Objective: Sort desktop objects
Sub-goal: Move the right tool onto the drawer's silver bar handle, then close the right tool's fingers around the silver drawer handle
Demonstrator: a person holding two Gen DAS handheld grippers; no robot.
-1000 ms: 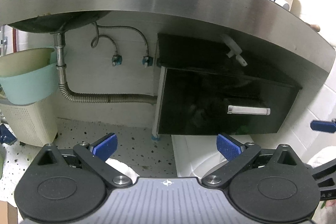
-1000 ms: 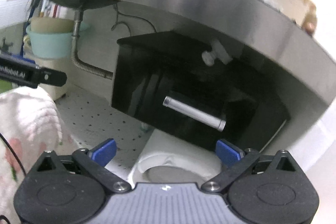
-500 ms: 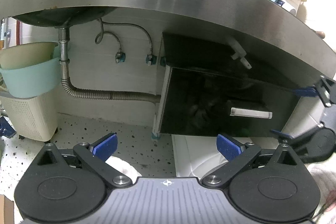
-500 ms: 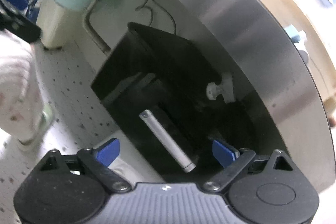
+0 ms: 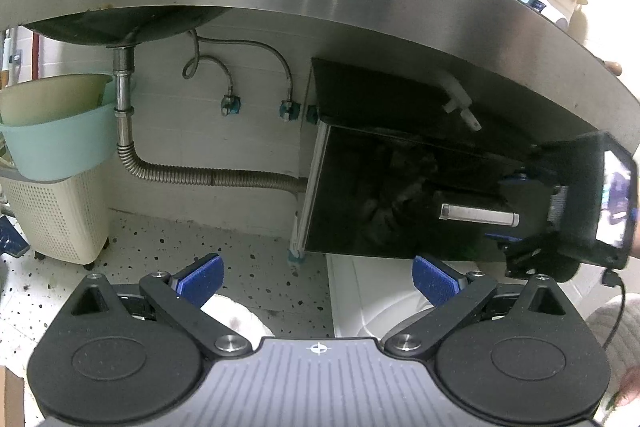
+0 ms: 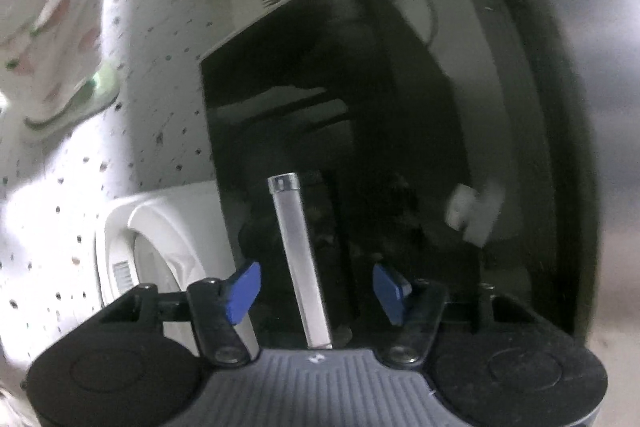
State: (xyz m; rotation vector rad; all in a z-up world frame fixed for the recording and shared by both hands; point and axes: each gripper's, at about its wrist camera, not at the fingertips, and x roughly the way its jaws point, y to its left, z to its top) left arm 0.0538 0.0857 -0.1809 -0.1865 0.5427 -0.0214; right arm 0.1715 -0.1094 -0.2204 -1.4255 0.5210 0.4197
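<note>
While the right gripper (image 6: 316, 285) straddles the drawer handle (image 6: 298, 259) with jaws open, the left gripper (image 5: 318, 277) idles open; sorting appears unstarted.

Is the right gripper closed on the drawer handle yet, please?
No, the right gripper is open: its fingertips stand apart on either side of the handle, touching nothing.

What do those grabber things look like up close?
Each gripper, left and right, is black, with two bright blue ribbed pads on thin hinged black links. Big round black discs sit at both sides of a grey ridged plate bearing a small white crosshair mark. Silver rivets hold the links. The right one carries a screen and a thin black cable.
</note>
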